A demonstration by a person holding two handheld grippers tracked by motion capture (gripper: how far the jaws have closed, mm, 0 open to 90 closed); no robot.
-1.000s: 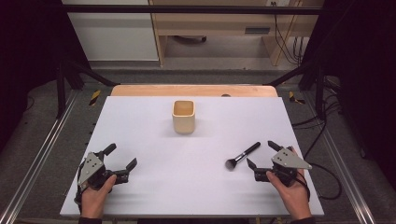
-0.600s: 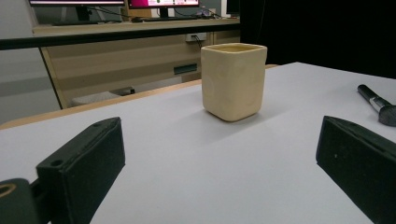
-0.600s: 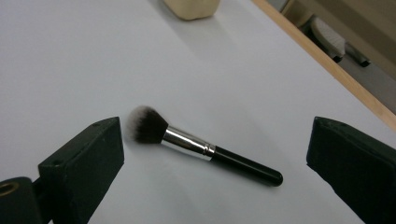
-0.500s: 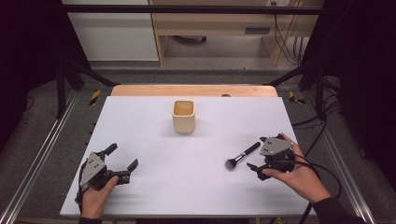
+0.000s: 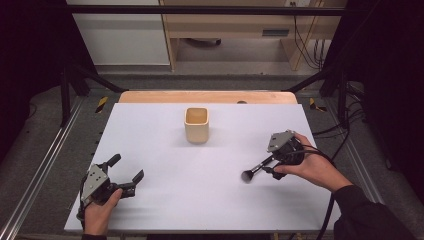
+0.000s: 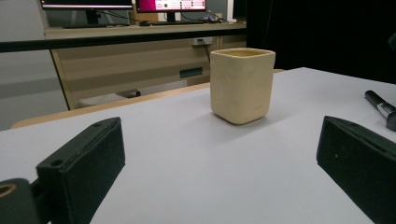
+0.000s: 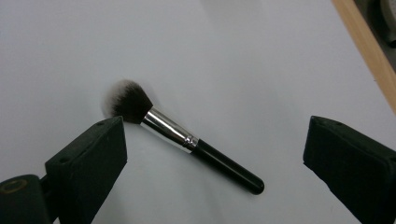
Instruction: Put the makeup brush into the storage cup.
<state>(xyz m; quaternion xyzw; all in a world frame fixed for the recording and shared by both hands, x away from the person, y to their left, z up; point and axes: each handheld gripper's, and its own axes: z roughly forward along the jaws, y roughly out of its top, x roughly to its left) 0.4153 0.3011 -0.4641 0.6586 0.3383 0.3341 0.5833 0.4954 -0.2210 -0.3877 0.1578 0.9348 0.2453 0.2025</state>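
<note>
White worktop (image 5: 165,145), biggest thing here, wood strip along the far edge. Mid-worktop toward the far side stands 1 cream cup (image 5: 196,124), square-ish, upright, looks empty from above.

Left gripper (image 5: 123,174) sits near the front-left corner, resting low on the worktop, jaws spread wide, nothing between them. Its own view looks across at the cup, well apart from it.

Right gripper (image 5: 267,164) is over on the right side, tipped down over a makeup brush (image 5: 256,168). In the right gripper view the jaws stand wide, 1 on each side of the brush (image 7: 187,140), not touching it. Nothing held.

Brush lies flat on the worktop, right of centre, well apart from the cup, bristle head pointing toward the person's left, black handle toward the gripper hand.

Handling guess: light, stiff handle, smooth glossy finish so likely a bit slippery and may roll. Bristles soft, would squash or splay if pinched. Best hold looks like the black handle just behind the silver collar (image 7: 170,131), jaws closing across it, not on the hairs. It lies low, so jaws need to come right down to the worktop surface.
</note>
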